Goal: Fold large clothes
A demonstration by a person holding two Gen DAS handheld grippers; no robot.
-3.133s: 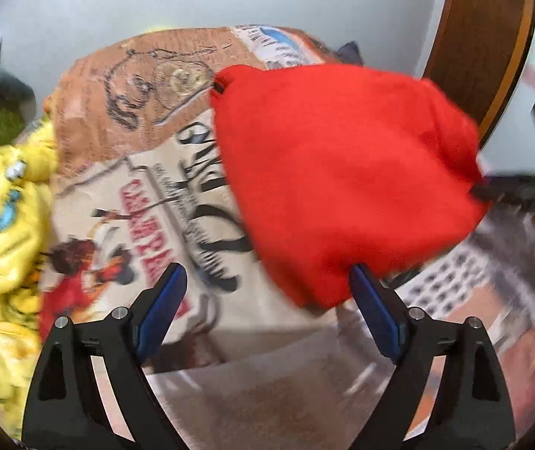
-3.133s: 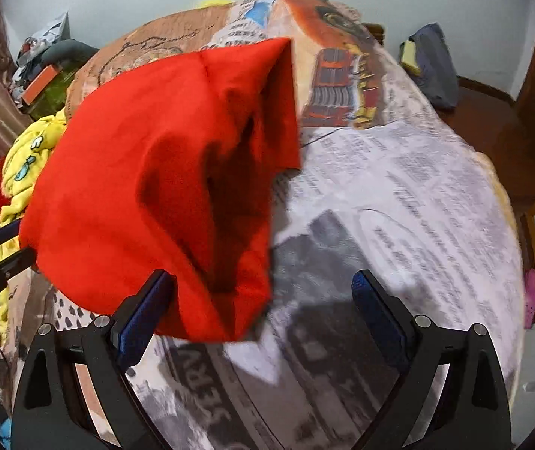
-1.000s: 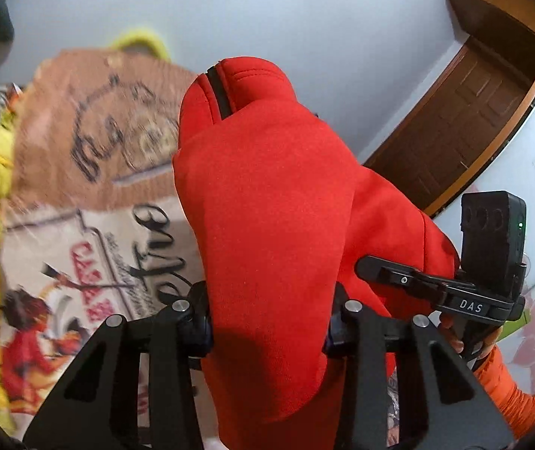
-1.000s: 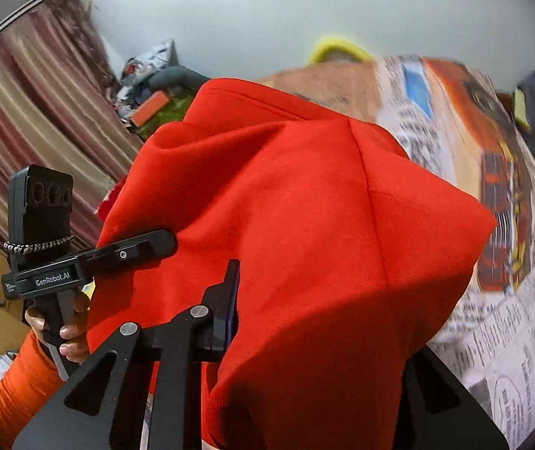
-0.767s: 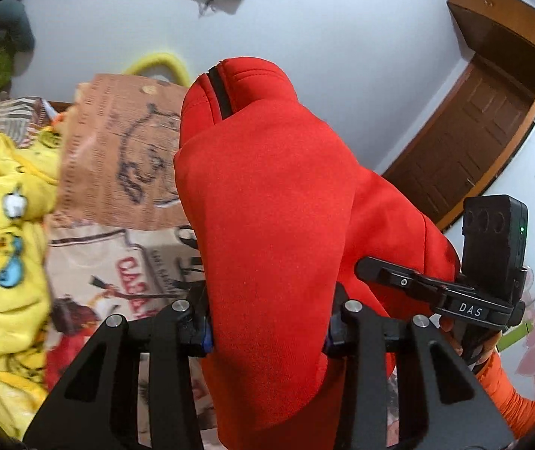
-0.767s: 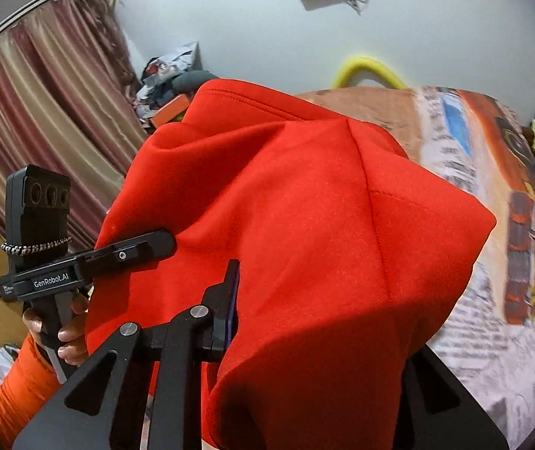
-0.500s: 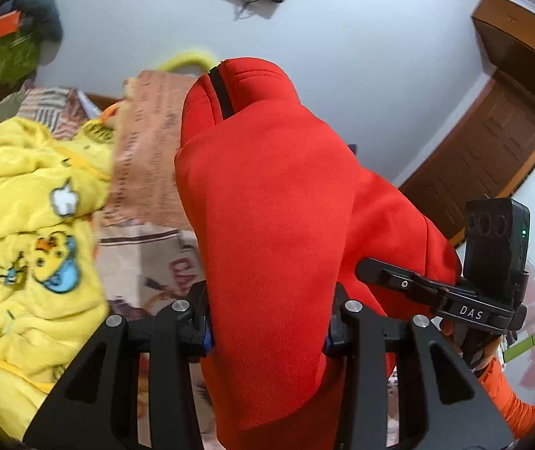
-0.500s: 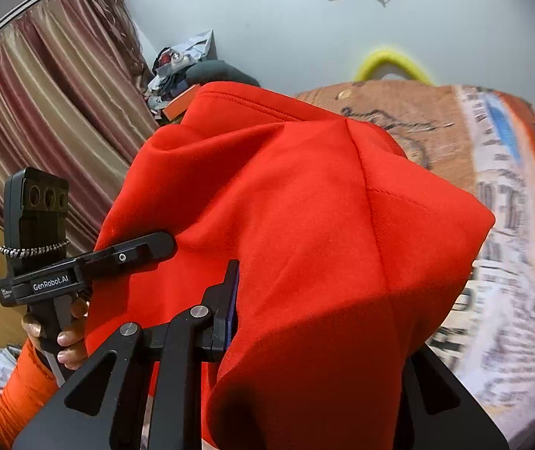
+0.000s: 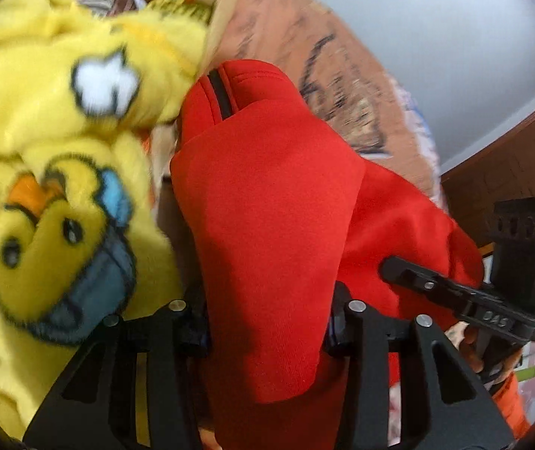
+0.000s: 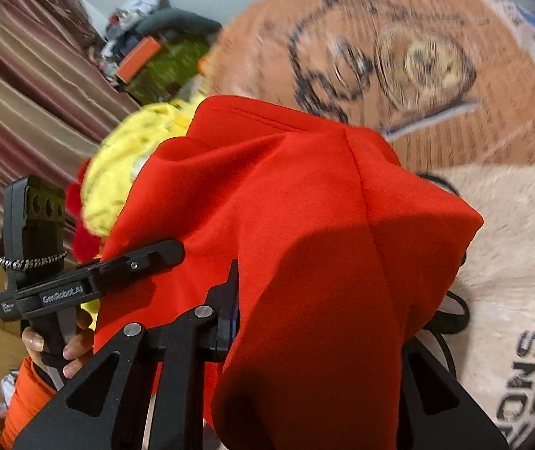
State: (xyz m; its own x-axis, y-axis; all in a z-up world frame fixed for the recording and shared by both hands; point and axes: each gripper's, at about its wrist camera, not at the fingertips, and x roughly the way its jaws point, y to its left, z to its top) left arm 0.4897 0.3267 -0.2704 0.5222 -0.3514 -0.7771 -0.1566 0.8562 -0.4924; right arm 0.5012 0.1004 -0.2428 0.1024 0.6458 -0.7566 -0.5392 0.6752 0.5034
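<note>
Since half a second ago the wall has given way to the printed bedspread (image 10: pixel 398 56) and the yellow duck blanket (image 9: pixel 53 187). My left gripper (image 9: pixel 267 322) pinches the red garment (image 9: pixel 267 206), its jaws easing wider. My right gripper (image 10: pixel 304 322) seems clamped on it and tightening, one finger hidden. Striped curtains (image 10: pixel 16 75) hang left.
</note>
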